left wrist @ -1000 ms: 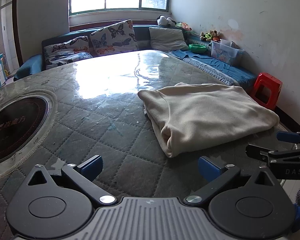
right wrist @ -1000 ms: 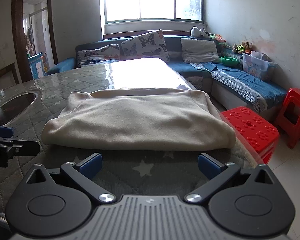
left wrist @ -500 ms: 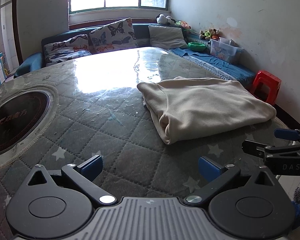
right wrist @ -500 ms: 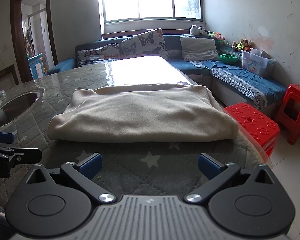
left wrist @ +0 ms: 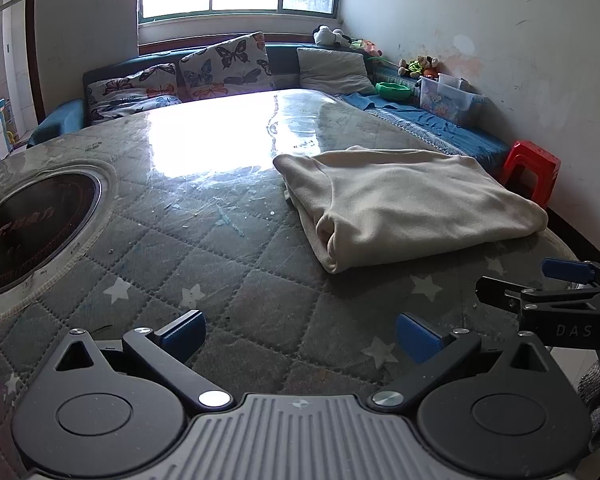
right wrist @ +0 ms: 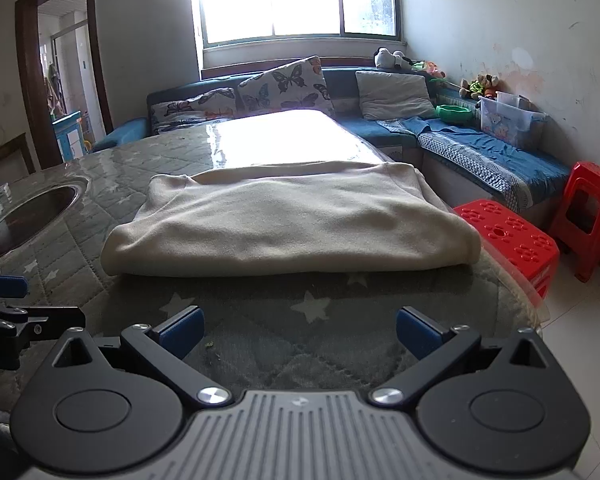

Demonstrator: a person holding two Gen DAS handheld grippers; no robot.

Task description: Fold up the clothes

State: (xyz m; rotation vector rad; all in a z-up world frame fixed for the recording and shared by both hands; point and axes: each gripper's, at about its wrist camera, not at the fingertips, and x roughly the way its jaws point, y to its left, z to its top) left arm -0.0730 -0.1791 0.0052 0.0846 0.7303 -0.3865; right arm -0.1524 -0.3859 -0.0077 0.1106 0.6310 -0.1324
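Lying folded near the surface's (right wrist: 72, 256) right edge, the cream garment (right wrist: 292, 226) rests untouched; left gripper (left wrist: 300, 332) and right gripper (right wrist: 298, 330) hover apart from it, fingers spread wide, empty.

Soft matt fleece-like garment (right wrist: 284, 224), glossy clear film over quilted tabletop (left wrist: 204, 240), perhaps plastic.

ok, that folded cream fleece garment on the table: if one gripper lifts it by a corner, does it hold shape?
Probably not. The folded cream fleece garment looks soft: rounded, sagging edges suggest it would droop and unfold. It looks light for its bulk. On the glossy clear table cover, a push would likely slide or bunch it.
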